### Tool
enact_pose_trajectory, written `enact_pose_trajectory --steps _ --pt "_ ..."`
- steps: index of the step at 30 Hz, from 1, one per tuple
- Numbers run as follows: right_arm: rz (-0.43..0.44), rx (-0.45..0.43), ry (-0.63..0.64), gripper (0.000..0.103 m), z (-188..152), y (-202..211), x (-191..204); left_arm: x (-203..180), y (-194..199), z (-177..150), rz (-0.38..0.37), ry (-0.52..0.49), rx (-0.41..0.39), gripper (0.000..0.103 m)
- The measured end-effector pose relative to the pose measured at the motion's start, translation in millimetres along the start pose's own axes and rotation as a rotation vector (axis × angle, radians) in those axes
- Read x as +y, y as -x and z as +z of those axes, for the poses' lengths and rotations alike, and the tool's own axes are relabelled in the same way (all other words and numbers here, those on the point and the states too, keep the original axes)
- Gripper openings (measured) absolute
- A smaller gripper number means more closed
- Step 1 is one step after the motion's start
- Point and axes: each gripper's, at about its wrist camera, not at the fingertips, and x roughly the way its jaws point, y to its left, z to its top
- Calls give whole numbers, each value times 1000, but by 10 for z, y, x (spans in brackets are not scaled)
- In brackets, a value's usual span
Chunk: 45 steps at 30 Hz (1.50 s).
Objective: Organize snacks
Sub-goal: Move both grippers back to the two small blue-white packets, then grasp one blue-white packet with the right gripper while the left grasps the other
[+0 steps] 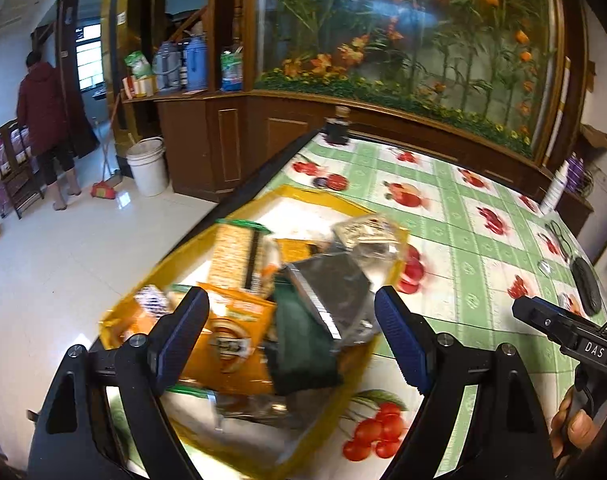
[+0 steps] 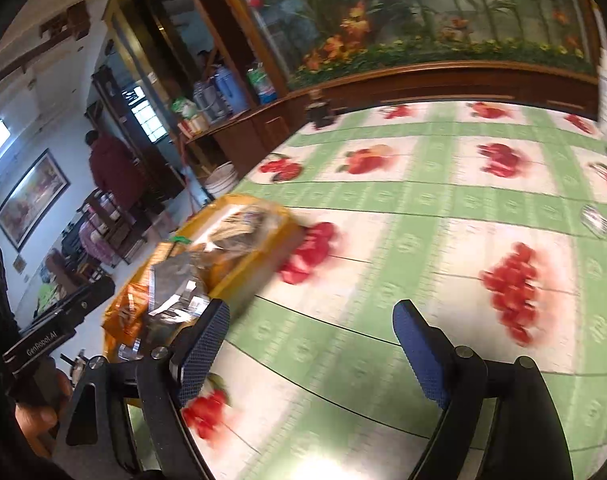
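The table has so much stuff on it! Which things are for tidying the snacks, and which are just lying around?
For the job: yellow tray, cracker pack, orange snack bag, silver packet.

Just lying about: dark bottle, white spray bottle, black case.

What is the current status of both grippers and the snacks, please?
Left gripper open, empty, above yellow plastic tray piled with snack packets. Right gripper open, empty, over fruit-print tablecloth. Nothing blocking.

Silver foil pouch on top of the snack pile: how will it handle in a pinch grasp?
The silver foil pouch probably crumples and flexes: its surface is creased. The glossy film may slip between the pads. It leans on other packets in the yellow tray, so lifting it could shift them.
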Motion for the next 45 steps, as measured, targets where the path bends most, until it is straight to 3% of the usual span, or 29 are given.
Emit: enact_pose_trajectory --steps 6,16,24,26,32,33,35,39,45 --pt "-115 -31 -69 85 -130 378 -724 -426 -5 -9 -71 -63 19 85" --pt "-412 -67 -137 84 -65 719 -1716 -1273 -135 47 -188 -207 47 85" --pt "-468 2 -160 67 66 513 -1991 -2209 -487 188 -279 -440 83 85" --pt "-484 21 -156 60 83 468 -2027 -2376 -571 198 -298 -463 96 85" --pt "-518 75 -103 55 98 322 -2059 -2793 -794 230 -360 -481 152 85" --pt "-530 80 -86 40 98 310 -2047 -2866 -818 234 -369 -483 160 85" --pt "-555 83 -59 20 98 316 -2047 -3014 -859 233 -383 -487 175 85" --pt "-497 56 -90 20 25 531 -2107 -3312 -953 195 -388 -493 198 85" --pt "-395 -113 -193 20 -203 1177 -2083 -3661 -1163 158 -420 -367 278 85"
